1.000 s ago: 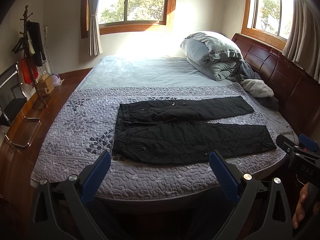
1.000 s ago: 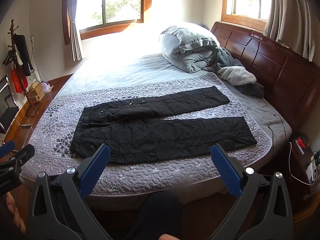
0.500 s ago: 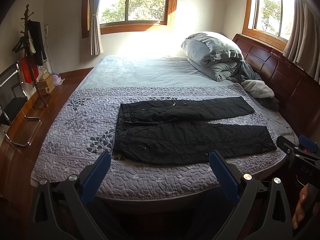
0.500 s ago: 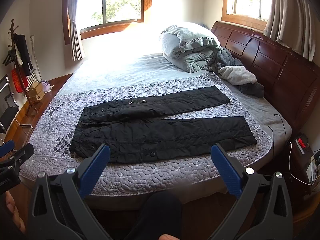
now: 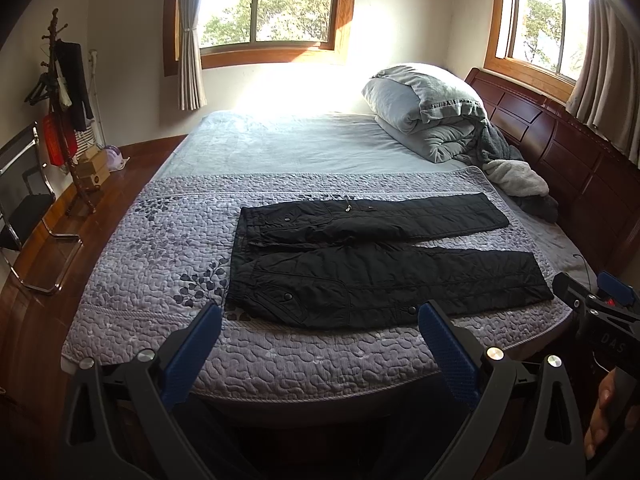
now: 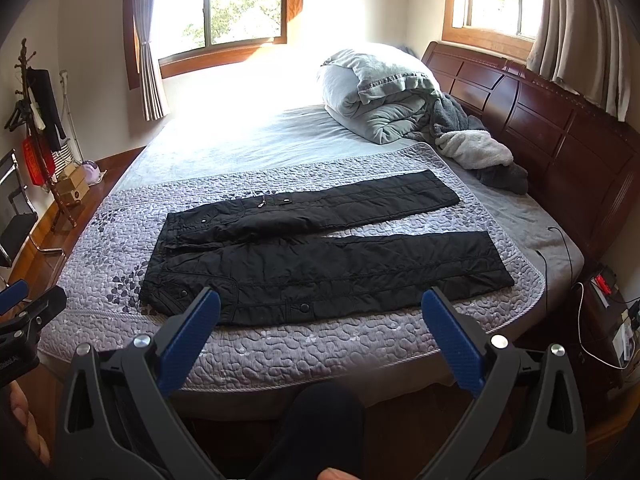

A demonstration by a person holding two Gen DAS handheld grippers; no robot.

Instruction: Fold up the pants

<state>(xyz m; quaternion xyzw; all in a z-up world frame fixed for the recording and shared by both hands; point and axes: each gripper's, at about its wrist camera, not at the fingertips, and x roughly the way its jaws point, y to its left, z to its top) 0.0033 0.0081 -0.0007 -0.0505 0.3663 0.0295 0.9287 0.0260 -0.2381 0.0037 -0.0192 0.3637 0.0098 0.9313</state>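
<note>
Both tongs are held short of the bed's near edge, off the fabric. Left tongs (image 5: 318,322): fingers spread wide, nothing between the blue pads (image 5: 192,354). Right tongs (image 6: 320,312): likewise spread wide and empty. Black quilted pants (image 5: 372,264) lie flat and unfolded on the grey patterned quilt (image 5: 160,248) just ahead of both tongs, waistband toward the left tongs' side, leg ends toward the right tongs' side; the two legs lie apart in a narrow V, the nearer leg running along the quilt's front edge. From the right wrist view the pants (image 6: 320,248) span the gap between the two blue fingers, with the left finger (image 6: 188,340) overlapping the waist corner in the picture; no contact can be confirmed. Beyond the pants, far right of the tongs, a rolled grey duvet (image 5: 424,108) sits against the wooden headboard (image 5: 580,168). Compared with 1.0 s and 0.5 s ago: pants unchanged in place and shape, finger spread the same on both tongs, view barely shifted.
</note>
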